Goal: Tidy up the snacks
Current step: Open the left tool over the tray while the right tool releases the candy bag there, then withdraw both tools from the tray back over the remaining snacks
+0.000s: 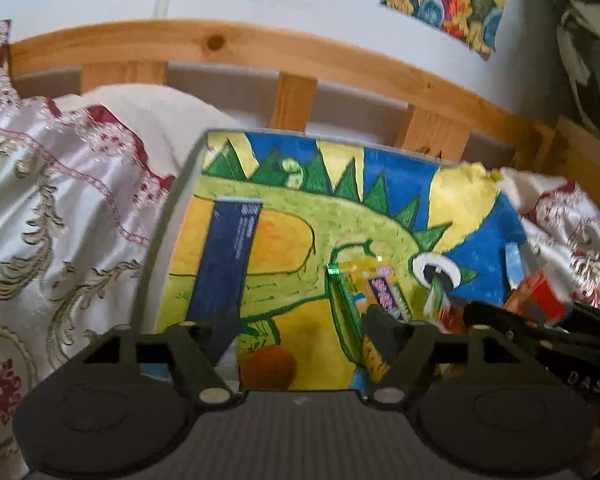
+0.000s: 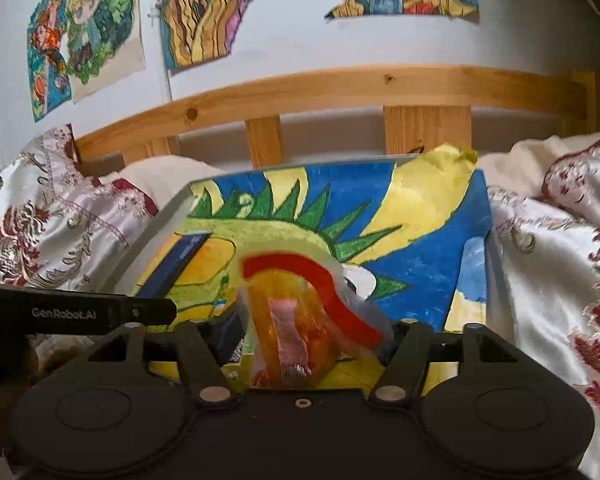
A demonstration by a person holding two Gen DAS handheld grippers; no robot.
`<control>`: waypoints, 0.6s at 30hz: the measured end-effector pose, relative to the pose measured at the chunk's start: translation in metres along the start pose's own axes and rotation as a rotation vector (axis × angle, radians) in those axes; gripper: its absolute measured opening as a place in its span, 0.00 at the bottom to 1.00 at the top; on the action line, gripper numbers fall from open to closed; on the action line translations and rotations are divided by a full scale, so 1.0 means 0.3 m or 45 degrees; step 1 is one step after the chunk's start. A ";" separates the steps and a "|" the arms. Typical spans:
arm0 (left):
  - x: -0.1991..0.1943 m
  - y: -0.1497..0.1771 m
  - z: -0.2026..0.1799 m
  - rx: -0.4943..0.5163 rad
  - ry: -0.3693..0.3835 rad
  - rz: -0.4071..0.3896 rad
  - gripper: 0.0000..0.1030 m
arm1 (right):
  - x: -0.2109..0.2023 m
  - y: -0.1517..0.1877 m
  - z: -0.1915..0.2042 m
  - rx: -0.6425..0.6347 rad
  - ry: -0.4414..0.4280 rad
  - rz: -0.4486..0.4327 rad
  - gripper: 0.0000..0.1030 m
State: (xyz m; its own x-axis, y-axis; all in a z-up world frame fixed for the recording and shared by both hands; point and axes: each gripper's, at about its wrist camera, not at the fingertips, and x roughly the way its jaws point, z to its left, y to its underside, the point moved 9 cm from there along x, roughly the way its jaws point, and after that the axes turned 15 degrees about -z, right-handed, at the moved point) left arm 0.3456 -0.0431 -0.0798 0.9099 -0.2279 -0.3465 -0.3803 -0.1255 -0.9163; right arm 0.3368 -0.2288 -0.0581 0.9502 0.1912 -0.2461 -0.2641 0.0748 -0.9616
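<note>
- The left gripper (image 1: 304, 330) stands with fingers apart over the painted board (image 1: 400, 184) on the bed (image 1: 60, 184); a yellow-green snack packet (image 1: 364, 300) lies by its right finger.
- The right gripper (image 2: 308, 334) is spread wide around an orange snack bag (image 2: 296, 320); whether the pads touch it is unclear.
- A dark blue box (image 1: 224, 264) lies on the board's left.

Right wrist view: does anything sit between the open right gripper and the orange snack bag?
Nothing visible does. The orange snack bag already sits between the right gripper's open jaws, over the painted board.
</note>
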 end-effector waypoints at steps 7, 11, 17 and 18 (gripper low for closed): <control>-0.119 -0.078 0.011 -0.027 -0.032 -0.123 0.90 | -0.092 -0.085 0.027 -0.027 0.001 -0.095 0.81; -0.207 -0.122 0.021 -0.050 -0.047 -0.193 0.97 | -0.151 -0.139 0.051 -0.023 -0.005 -0.156 0.89; -0.350 -0.165 0.030 -0.060 -0.083 -0.288 0.99 | -0.264 -0.199 0.102 -0.037 -0.034 -0.227 0.96; -0.374 -0.168 0.030 -0.055 -0.087 -0.301 0.99 | -0.286 -0.207 0.110 -0.038 -0.036 -0.236 0.97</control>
State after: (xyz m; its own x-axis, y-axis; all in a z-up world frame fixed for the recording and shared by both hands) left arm 0.2642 -0.0027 0.0035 0.9830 -0.1219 -0.1375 -0.1608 -0.2088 -0.9647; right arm 0.2662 -0.2175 0.0266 0.9770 0.2041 -0.0614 -0.0796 0.0821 -0.9934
